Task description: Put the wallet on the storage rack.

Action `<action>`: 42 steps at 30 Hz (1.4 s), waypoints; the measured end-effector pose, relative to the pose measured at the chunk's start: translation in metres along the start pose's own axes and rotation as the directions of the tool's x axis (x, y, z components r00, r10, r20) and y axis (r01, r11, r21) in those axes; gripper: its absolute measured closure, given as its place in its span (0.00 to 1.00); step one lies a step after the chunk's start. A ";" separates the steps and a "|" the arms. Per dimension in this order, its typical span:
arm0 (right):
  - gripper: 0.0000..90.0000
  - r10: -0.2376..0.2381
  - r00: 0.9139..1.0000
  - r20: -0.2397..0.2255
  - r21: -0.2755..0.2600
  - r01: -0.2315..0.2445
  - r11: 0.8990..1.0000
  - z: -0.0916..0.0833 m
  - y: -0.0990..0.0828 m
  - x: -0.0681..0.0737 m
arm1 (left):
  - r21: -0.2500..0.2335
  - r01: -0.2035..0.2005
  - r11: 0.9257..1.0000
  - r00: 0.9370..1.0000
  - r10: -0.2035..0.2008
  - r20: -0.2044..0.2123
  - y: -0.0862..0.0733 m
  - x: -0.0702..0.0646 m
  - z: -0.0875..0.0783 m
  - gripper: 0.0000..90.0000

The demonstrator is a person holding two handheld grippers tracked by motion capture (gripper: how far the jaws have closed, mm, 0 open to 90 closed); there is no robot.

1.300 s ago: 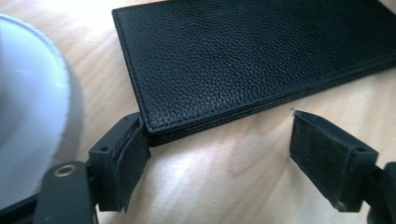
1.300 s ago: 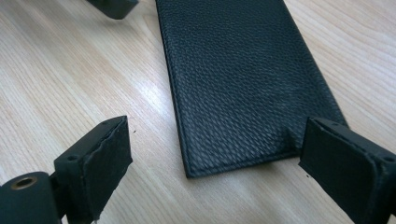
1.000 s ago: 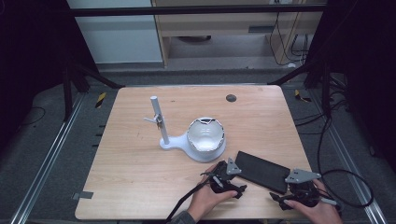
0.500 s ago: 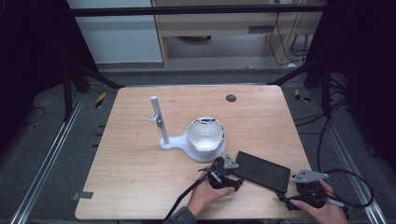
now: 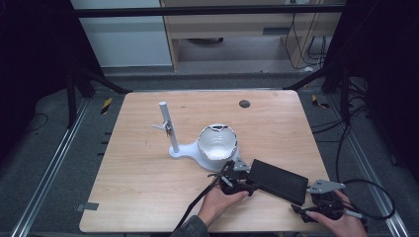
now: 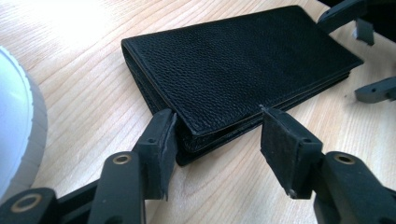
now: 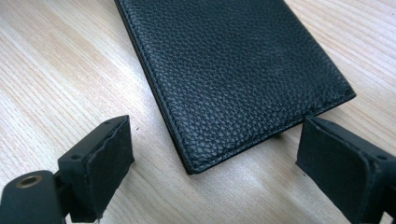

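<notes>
High view: the wallet (image 5: 276,180) lies flat at lower right of the table (image 5: 138,177), long axis running upper left to lower right, between the left gripper (image 5: 236,183) and right gripper (image 5: 316,207).

Left gripper view: the jaws have just been closing around the wallet's (image 6: 243,70) near corner, one pad touching, the other just clear.

Right gripper view: the jaws stand wide, the wallet's (image 7: 243,70) end between them, untouched.

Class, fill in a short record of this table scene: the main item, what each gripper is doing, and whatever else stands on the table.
Main item: black leather wallet, closed, lying flat on the wooden table
Left gripper: at one end of the wallet, jaws have just been closing; one pad touches its edge, the other is apart
Right gripper: open, jaws on either side of the wallet's other end, no contact
Other things: white bowl on a white stand with an upright post
</notes>
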State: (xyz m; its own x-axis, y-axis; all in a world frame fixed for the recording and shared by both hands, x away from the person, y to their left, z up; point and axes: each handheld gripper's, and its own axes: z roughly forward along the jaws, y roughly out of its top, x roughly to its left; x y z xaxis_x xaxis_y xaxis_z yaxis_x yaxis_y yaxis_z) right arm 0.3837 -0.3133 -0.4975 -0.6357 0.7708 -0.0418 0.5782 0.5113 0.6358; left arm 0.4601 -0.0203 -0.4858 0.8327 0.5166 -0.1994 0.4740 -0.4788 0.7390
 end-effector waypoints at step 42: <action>0.09 0.008 1.000 0.006 -0.015 -0.008 1.000 0.002 -0.002 -0.001 | 0.041 -0.036 0.999 0.996 0.039 -0.076 0.015 -0.006 -0.007 0.95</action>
State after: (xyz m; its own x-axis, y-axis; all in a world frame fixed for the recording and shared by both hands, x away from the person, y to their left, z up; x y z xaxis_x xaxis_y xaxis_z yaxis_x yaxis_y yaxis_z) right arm 0.3843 -0.3147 -0.5007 -0.6280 0.7771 -0.0415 0.5754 0.4995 0.6476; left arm 0.4603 -0.0251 -0.4692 0.8262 0.5503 -0.1208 0.4551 -0.5255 0.7188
